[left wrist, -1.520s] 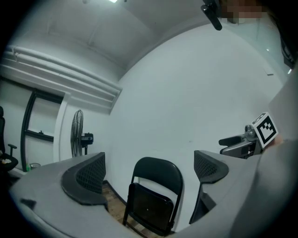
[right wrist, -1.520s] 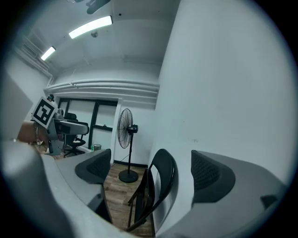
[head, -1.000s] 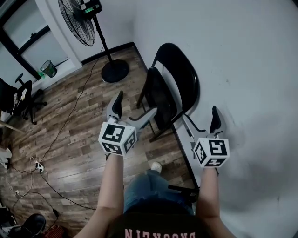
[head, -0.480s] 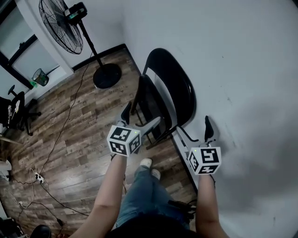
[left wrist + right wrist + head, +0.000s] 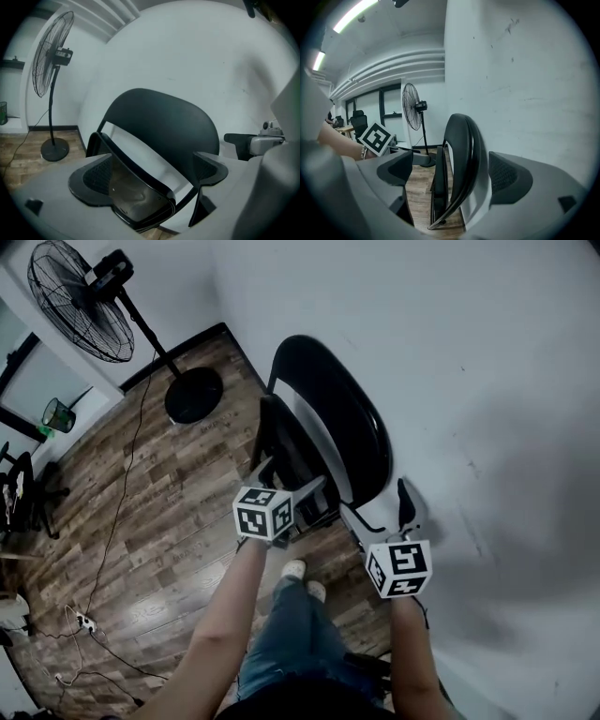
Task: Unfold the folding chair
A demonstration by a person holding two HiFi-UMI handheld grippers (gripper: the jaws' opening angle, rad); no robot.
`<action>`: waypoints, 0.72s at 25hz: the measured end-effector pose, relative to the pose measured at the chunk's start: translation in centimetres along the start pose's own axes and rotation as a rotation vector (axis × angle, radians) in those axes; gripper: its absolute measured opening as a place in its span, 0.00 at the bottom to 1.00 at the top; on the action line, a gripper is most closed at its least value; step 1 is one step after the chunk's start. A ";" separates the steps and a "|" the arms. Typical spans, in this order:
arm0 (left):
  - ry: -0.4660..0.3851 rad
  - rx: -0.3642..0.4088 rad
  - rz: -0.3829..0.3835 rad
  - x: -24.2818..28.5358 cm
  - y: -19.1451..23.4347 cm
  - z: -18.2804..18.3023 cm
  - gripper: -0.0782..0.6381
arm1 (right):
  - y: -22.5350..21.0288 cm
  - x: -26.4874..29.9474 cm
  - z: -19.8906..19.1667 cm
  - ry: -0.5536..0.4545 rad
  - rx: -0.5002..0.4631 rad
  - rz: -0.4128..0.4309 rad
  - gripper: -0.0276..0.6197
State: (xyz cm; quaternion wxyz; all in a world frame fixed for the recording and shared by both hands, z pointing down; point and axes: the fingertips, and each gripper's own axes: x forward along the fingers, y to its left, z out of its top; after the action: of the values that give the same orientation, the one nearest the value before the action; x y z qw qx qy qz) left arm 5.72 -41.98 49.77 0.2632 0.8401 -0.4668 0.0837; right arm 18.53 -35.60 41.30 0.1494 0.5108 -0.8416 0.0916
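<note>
A black folding chair point(image 5: 328, 423) leans folded against the white wall, its seat point(image 5: 136, 199) lying flat in front of the backrest point(image 5: 164, 124). My left gripper point(image 5: 286, 484) is open, and in the left gripper view point(image 5: 150, 176) its jaws stand on either side of the seat's front edge. My right gripper point(image 5: 380, 512) is open too. Seen from the right gripper view point(image 5: 452, 172), its jaws straddle the near side edge of the backrest point(image 5: 461, 154). I cannot tell whether any pad touches the chair.
A standing fan point(image 5: 80, 306) on a round base point(image 5: 192, 395) stands left of the chair, with a cable trailing over the wood floor point(image 5: 141, 521). The white wall point(image 5: 469, 381) fills the right side. The person's shoes point(image 5: 302, 573) are just in front of the chair.
Both grippers have moved forward to the chair; the left one now reaches the seat's edge and the right one the backrest's side. The chair itself has not moved.
</note>
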 end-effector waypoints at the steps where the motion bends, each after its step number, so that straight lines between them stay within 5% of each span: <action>1: 0.017 -0.018 -0.007 0.8 0.3 -0.4 0.85 | 0.0 0.2 -0.2 0.009 0.007 -0.007 0.82; 13: 0.148 -0.473 -0.035 7.9 4.3 -5.2 0.50 | -1.2 2.2 -1.7 0.085 0.049 -0.062 0.82; 18: 0.143 -0.664 -0.051 8.9 4.1 -6.3 0.24 | -1.8 2.9 -2.0 0.100 0.055 -0.076 0.82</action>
State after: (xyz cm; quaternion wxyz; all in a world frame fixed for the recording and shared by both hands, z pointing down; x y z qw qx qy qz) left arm 7.88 -47.05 60.01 0.5565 0.7119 -0.4279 -0.0208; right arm 19.21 -38.23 44.13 0.1808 0.5409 -0.8103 0.1344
